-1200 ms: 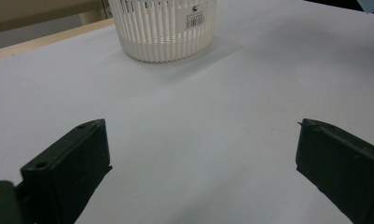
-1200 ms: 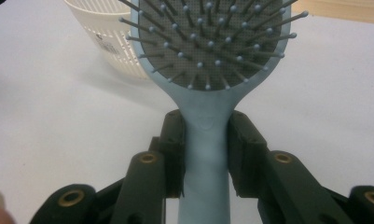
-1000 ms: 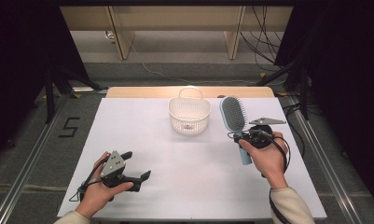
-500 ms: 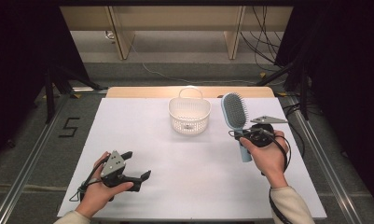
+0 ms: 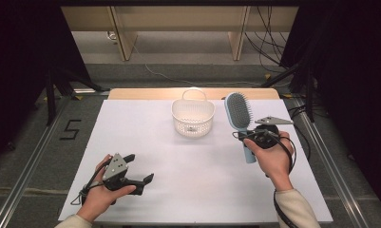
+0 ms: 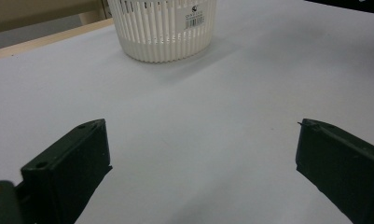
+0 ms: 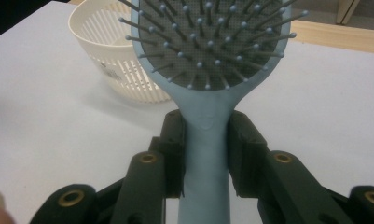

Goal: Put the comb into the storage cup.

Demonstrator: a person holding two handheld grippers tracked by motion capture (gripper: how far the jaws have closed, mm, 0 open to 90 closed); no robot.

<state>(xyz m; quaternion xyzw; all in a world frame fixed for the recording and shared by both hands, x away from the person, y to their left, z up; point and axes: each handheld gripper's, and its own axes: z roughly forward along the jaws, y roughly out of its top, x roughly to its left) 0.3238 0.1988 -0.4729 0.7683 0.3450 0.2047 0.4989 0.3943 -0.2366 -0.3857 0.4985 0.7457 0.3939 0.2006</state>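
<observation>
**Hairbrush gripped and held steady beside the basket**

High view: nothing has shifted over the last second. The right gripper (image 5: pixel 251 134) sits in the same spot at the right of the white table (image 5: pixel 145 137), clamped on the handle of the blue hairbrush (image 5: pixel 239 110), whose bristled head points away from the person and lies just right of the white basket (image 5: pixel 193 117). The left gripper (image 5: pixel 139 172) rests near the front left, well apart from both.

Left gripper view: its jaws stand wide apart with only bare table between them; the basket (image 6: pixel 163 28) is ahead.

Right gripper view: both pads press the hairbrush (image 7: pixel 208 140) at the neck, just below the head, bristles facing the camera, with the basket (image 7: pixel 114 60) behind and to the left.

The pause suggests the grasp is settled; the likely next step is carrying the brush to the basket.
</observation>
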